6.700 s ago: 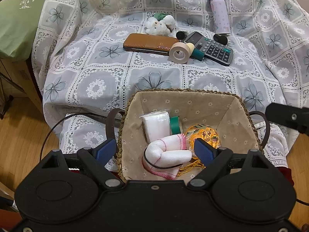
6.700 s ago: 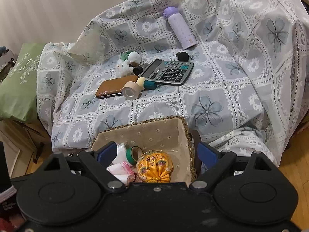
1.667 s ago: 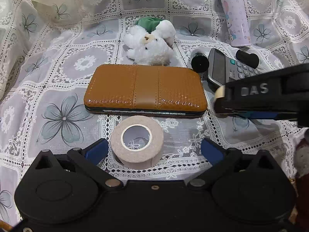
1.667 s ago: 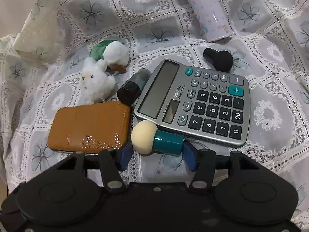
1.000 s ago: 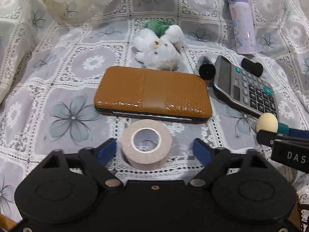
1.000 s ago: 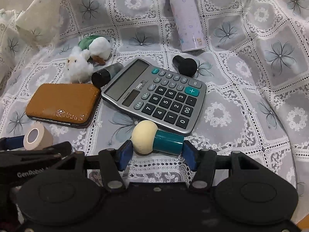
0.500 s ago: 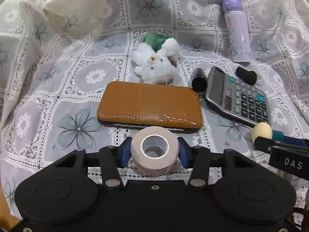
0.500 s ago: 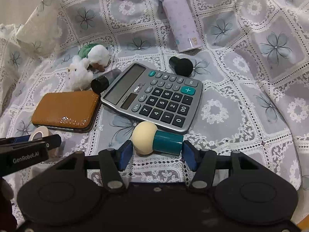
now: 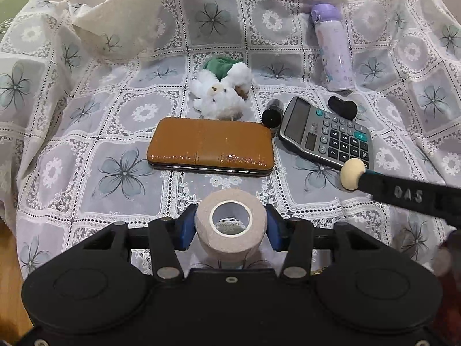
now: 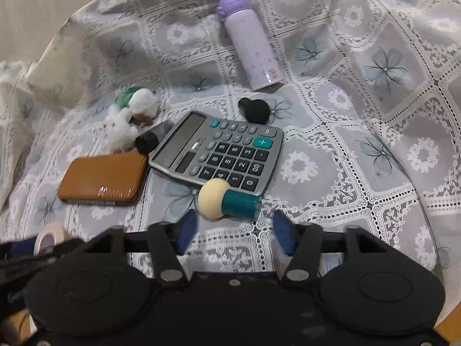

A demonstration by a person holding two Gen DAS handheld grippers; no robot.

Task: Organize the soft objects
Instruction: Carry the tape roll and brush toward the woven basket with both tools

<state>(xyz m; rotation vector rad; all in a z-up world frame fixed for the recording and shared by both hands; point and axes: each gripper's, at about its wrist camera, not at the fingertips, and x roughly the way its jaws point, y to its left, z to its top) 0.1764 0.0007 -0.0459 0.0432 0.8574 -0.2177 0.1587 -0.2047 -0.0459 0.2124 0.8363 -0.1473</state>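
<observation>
Now that the left claw [image 9: 230, 225] has closed, where a second ago its jaws stood wide, the tape roll [image 9: 230, 246] is pinched on both sides by the blue pads, just above the near edge of the lace cloth [image 9: 86, 173]. It looks ready to carry away. The right claw [image 10: 234, 227] keeps its jaw width around the teal-handled puff [image 10: 224, 200], but the puff now sits further forward with a gap at the handle. I cannot tell whether it is gripped.
</observation>
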